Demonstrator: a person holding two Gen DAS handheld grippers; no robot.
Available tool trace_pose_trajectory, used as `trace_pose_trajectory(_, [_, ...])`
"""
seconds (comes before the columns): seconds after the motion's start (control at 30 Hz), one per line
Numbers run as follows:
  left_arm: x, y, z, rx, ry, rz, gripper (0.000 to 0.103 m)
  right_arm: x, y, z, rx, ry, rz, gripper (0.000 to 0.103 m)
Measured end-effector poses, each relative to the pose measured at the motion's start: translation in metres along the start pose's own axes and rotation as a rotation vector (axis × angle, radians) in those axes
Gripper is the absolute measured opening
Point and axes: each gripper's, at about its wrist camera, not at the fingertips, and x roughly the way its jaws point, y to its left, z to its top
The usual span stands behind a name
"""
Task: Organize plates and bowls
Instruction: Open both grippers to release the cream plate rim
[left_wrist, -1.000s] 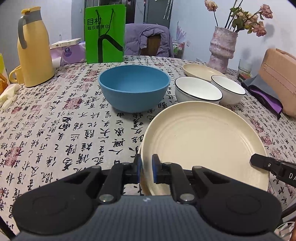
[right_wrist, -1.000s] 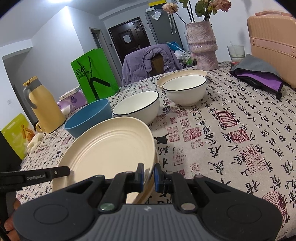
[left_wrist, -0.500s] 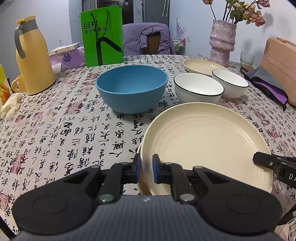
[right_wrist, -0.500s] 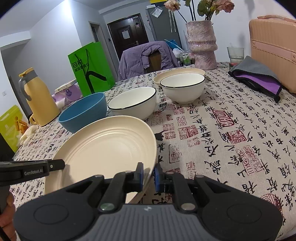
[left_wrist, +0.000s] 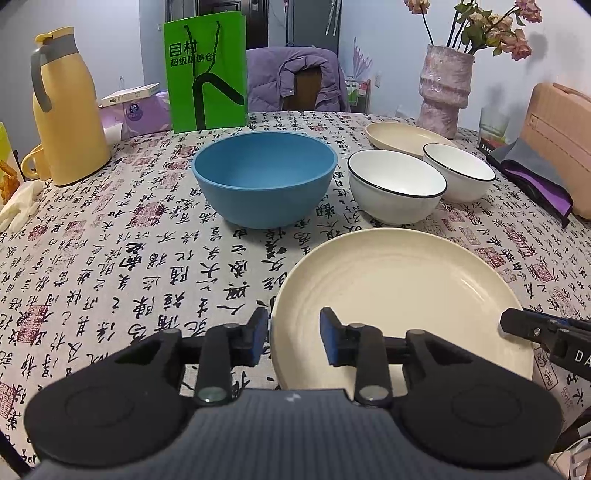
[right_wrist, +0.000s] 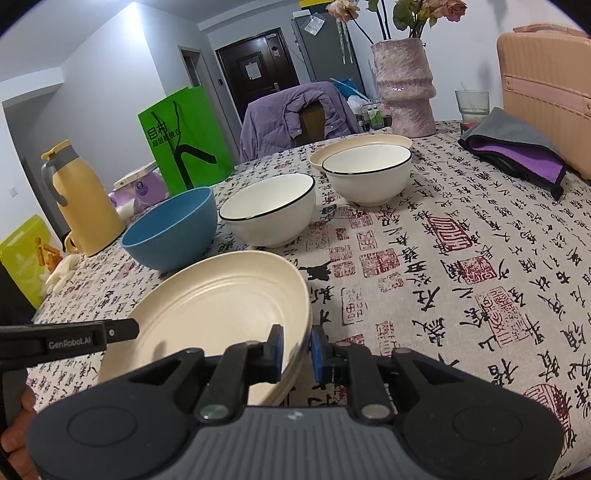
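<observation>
The large cream plate (left_wrist: 402, 295) is seen in the lower right of the left wrist view, lying on the patterned tablecloth (left_wrist: 110, 258). The left gripper (left_wrist: 293, 336) is opening; its rim is between the pads but no longer pressed. The right gripper (right_wrist: 297, 349) is opening too, yet its pads seem still closed on the opposite rim. The plate is judged stiff, smooth, probably slippery and breakable; it should be taken at the rim.
</observation>
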Motion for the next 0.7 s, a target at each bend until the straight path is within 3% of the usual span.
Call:
trace_pose_trajectory(0.2, [-0.004,0.002,0.0,-0.005,-0.018,0.0,0.048,-0.002,-0.002,0.001,0.012,-0.009,0.015,0.017])
trace_pose_trajectory(0.4, [-0.01,0.004,0.001,-0.001,-0.056,0.011,0.076,-0.006,-0.005,0.003,0.029,-0.028,0.029,0.021])
trace_pose_trajectory(0.5, [-0.013,0.005,0.001,-0.002,-0.077,0.01,0.085,-0.008,-0.006,0.003,0.035,-0.036,0.037,0.029])
trace_pose_trajectory(0.57, [-0.014,0.006,0.001,-0.004,-0.084,0.01,0.098,-0.009,-0.007,0.004,0.038,-0.042,0.042,0.037])
trace_pose_trajectory(0.7, [-0.019,0.008,0.0,-0.007,-0.116,0.002,0.103,-0.012,-0.008,0.004,0.045,-0.056,0.054,0.053])
